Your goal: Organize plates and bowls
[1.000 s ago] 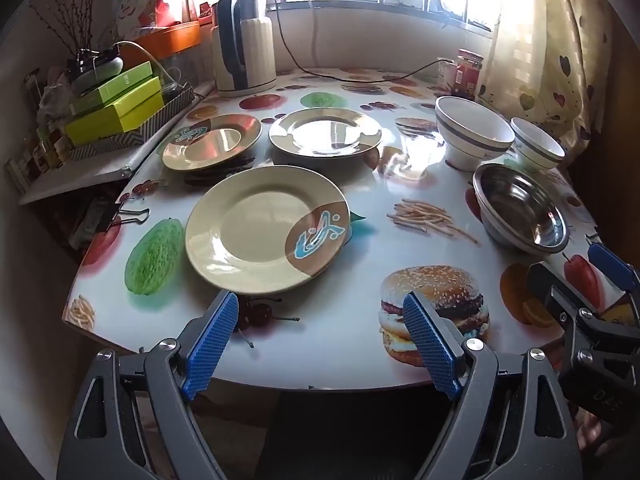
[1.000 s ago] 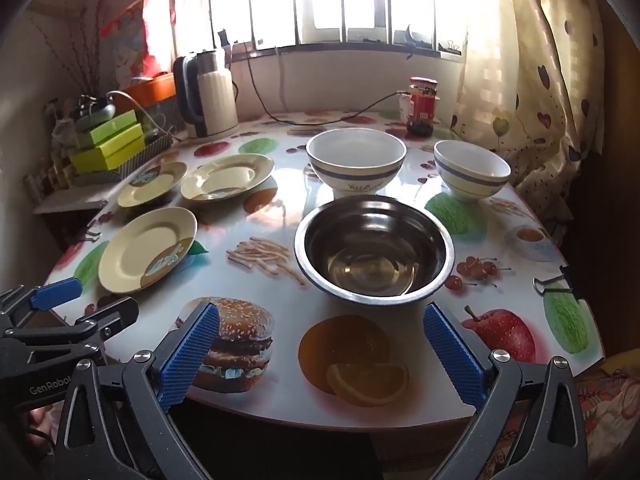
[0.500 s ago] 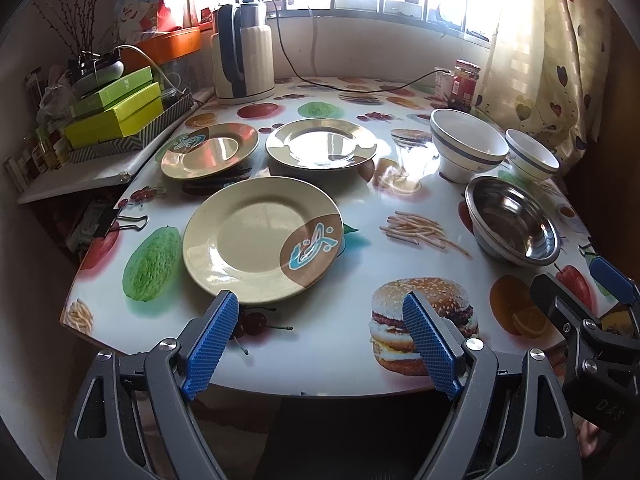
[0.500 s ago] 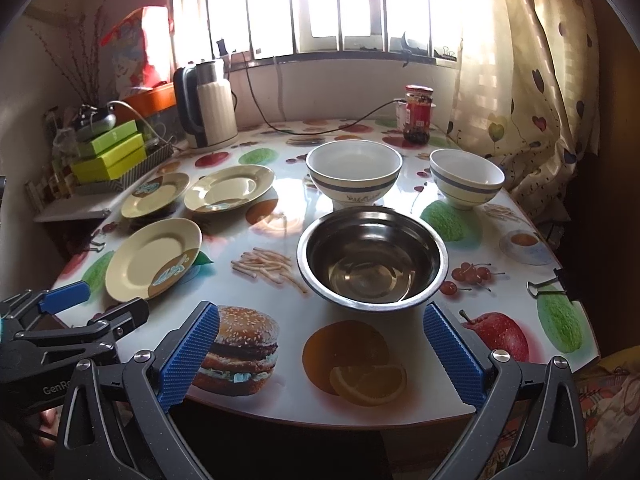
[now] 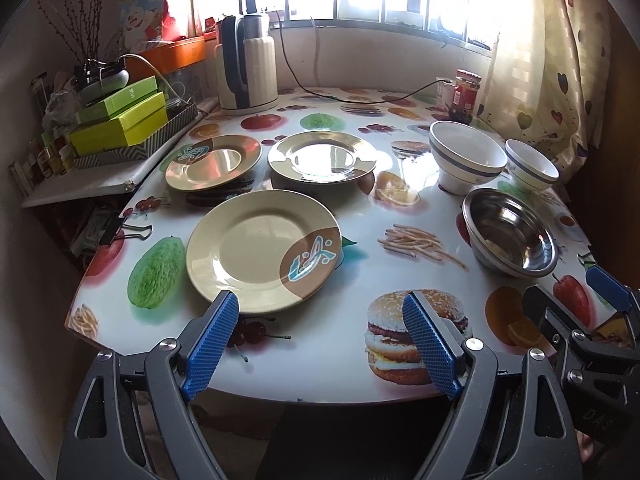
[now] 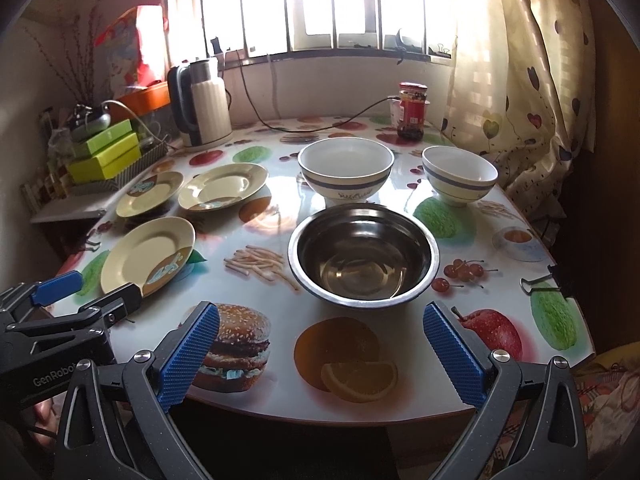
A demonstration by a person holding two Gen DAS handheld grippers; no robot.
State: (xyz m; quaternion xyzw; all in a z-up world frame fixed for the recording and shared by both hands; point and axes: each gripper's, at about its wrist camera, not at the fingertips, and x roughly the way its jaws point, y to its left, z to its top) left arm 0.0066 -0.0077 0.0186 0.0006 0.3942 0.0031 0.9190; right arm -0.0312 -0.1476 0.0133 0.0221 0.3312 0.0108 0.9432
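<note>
Three cream plates lie on the left half of the table: a near plate (image 5: 256, 248) (image 6: 148, 254), a far left plate (image 5: 212, 162) (image 6: 150, 194) and a far middle plate (image 5: 322, 156) (image 6: 222, 186). A steel bowl (image 6: 362, 254) (image 5: 510, 238) sits front right, with a large white bowl (image 6: 346, 168) (image 5: 466, 156) and a small white bowl (image 6: 460, 176) (image 5: 532, 168) behind it. My left gripper (image 5: 320, 320) is open and empty at the table's front edge before the near plate. My right gripper (image 6: 320, 332) is open and empty before the steel bowl.
A kettle (image 5: 248, 66) with a cord stands at the back. A red jar (image 6: 412, 110) is back right by the curtain (image 6: 520, 60). Green boxes (image 5: 120, 120) are stacked on a side shelf at left. Binder clips (image 5: 124, 232) (image 6: 544, 284) grip the tablecloth edges.
Both grippers have drawn back and risen a little, so the table looks slightly farther and more of the window shows. Nothing on the table has moved.
</note>
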